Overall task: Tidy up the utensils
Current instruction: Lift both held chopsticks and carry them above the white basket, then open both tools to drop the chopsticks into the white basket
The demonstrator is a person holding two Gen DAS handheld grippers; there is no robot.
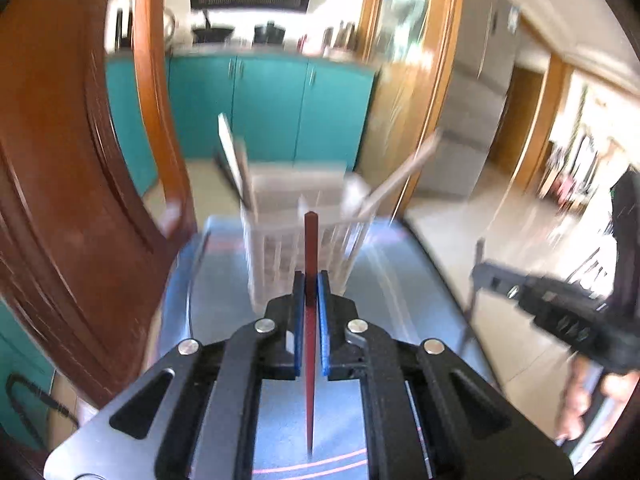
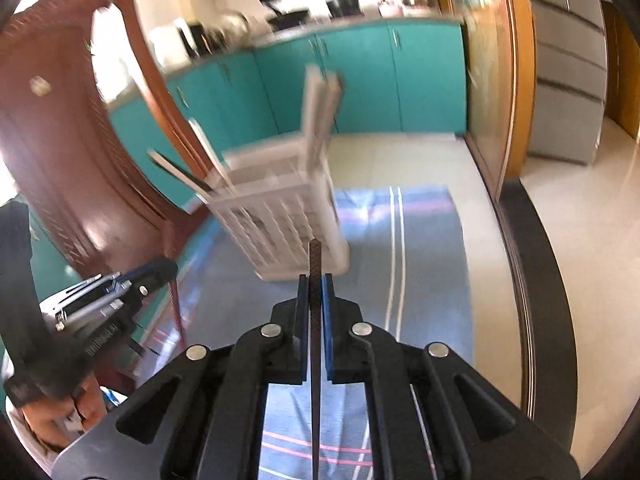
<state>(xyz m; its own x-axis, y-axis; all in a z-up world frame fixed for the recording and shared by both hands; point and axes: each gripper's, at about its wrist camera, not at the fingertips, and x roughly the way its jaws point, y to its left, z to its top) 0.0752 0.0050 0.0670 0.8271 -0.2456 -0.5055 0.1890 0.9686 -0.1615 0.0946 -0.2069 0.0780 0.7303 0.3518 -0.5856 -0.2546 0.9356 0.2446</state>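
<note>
Nearest in the left wrist view, the left tool [image 1: 310, 280] is clamped tight on a red chopstick [image 1: 310, 248]. The stick runs straight between the blue pads, its thin tip back toward the camera and its blunt end poking out ahead, toward the rack.

In the right wrist view the right tool [image 2: 316, 280] is likewise pressed closed on a black chopstick [image 2: 315, 264], held the same way, blunt end forward.

Each tool shows in the other's view: the right one at the right edge of the left view, with a hand [image 1: 580, 392] below it, and the left one low on the left of the right view.

Under both lies a blue cloth [image 2: 424, 248] with white and pink stripes, spread over the surface [image 2: 532, 288].

Just beyond the chopstick tips, a white slatted rack [image 2: 288, 220] stands on the cloth. Several pale utensils lean out of it, blurred; a flat white one [image 2: 320, 104] sticks up at its far side.

To the left of the rack is a brown plastic chair [image 2: 60, 152], close to the surface edge.

Farther off run teal cabinets [image 2: 360, 80] with pots on top, a wooden door frame [image 2: 516, 80] on the right, and pale floor tiles.
</note>
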